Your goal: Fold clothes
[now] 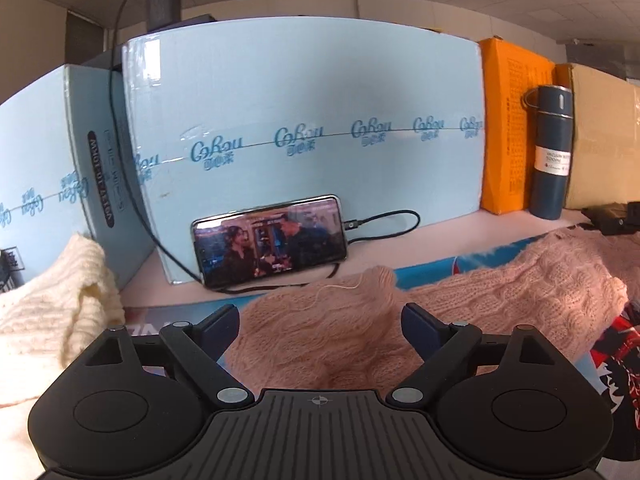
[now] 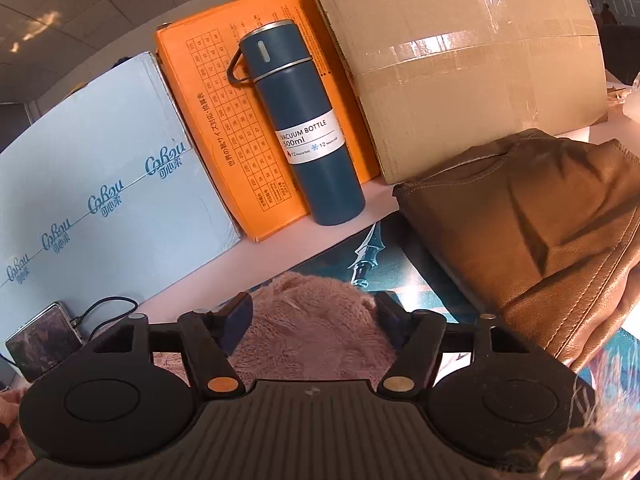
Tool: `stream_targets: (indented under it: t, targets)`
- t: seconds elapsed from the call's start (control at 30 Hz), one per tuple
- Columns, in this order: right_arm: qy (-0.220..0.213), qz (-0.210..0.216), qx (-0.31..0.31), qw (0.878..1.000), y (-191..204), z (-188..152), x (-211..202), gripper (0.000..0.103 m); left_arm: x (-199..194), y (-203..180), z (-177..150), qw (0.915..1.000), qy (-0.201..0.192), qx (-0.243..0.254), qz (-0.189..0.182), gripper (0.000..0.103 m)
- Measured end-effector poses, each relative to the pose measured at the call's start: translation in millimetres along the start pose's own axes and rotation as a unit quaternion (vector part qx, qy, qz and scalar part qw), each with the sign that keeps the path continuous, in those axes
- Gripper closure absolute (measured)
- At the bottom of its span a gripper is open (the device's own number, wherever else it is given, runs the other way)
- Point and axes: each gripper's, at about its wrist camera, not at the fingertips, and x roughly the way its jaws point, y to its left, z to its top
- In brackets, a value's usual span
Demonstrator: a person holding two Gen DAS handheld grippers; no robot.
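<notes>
A pink cable-knit sweater (image 1: pixel 460 296) lies across the table on a printed mat. In the left wrist view my left gripper (image 1: pixel 320 320) is open, its jaws wide apart above a bunched part of the sweater, not holding it. In the right wrist view my right gripper (image 2: pixel 310 316) has its jaws on either side of a fuzzy pink bunch of the sweater (image 2: pixel 308 328); the fabric fills the gap between the fingers. A cream knit garment (image 1: pixel 44 320) lies at the left.
Light blue boxes (image 1: pixel 304 120), an orange box (image 2: pixel 224 128) and a taped cardboard box (image 2: pixel 460 60) stand along the back. A dark blue vacuum bottle (image 2: pixel 304 128) stands before them. A phone (image 1: pixel 270 240) plays video, cable attached. A brown leather garment (image 2: pixel 540 232) lies right.
</notes>
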Motion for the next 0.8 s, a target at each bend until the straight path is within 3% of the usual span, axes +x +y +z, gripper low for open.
stream_targets:
  t: [0.1,0.17,0.2,0.27,0.33,0.4,0.53,0.63,0.7,0.73,0.8]
  targets:
    - [0.016,-0.003,0.002,1.0,-1.4,-2.1,5.6,0.033,15.8,-11.8,-0.6,0.9987,0.026,0.041,-0.016,0.01]
    - [0.024,-0.004,0.004,1.0,-3.4,-3.2,8.3,0.034,25.7,-3.3,-3.0,0.9987,0.042,0.022,-0.02,0.015]
    - [0.026,-0.004,0.004,1.0,-4.5,-3.4,8.7,0.035,28.9,6.3,-4.5,0.9984,0.048,0.0,-0.029,0.023]
    - [0.027,-0.01,0.001,1.0,-5.2,-2.9,8.3,0.044,28.2,23.7,-4.8,0.9983,0.047,-0.029,-0.019,0.078]
    - [0.026,-0.021,-0.006,0.999,-5.2,-3.6,7.4,0.06,22.9,39.1,-5.2,0.9977,0.037,-0.056,-0.001,0.089]
    - [0.025,-0.03,-0.011,0.999,-6.6,-3.6,6.7,0.076,12.0,52.2,-6.0,0.9962,0.02,-0.081,0.025,0.09]
    - [0.018,-0.029,-0.004,0.999,-13.4,-1.1,2.4,0.084,-9.7,78.4,-7.6,0.9885,-0.015,-0.13,0.076,0.088]
    - [0.017,-0.031,0.004,0.999,-17.0,-0.5,-0.7,0.085,-22.9,92.9,-11.6,0.9825,-0.024,-0.146,0.113,0.079]
    - [0.014,-0.026,0.012,1.0,-19.2,-0.3,-2.1,0.085,-27.4,99.1,-13.6,0.9732,-0.029,-0.154,0.168,0.059]
    - [0.012,-0.023,0.015,1.0,-20.2,-0.1,-2.8,0.085,-29.1,101.3,-13.9,0.967,-0.033,-0.156,0.199,0.044]
    - [0.007,-0.016,0.023,1.0,-22.2,0.2,-4.2,0.077,-33.3,103.0,-13.6,0.9599,-0.05,-0.16,0.225,0.038]
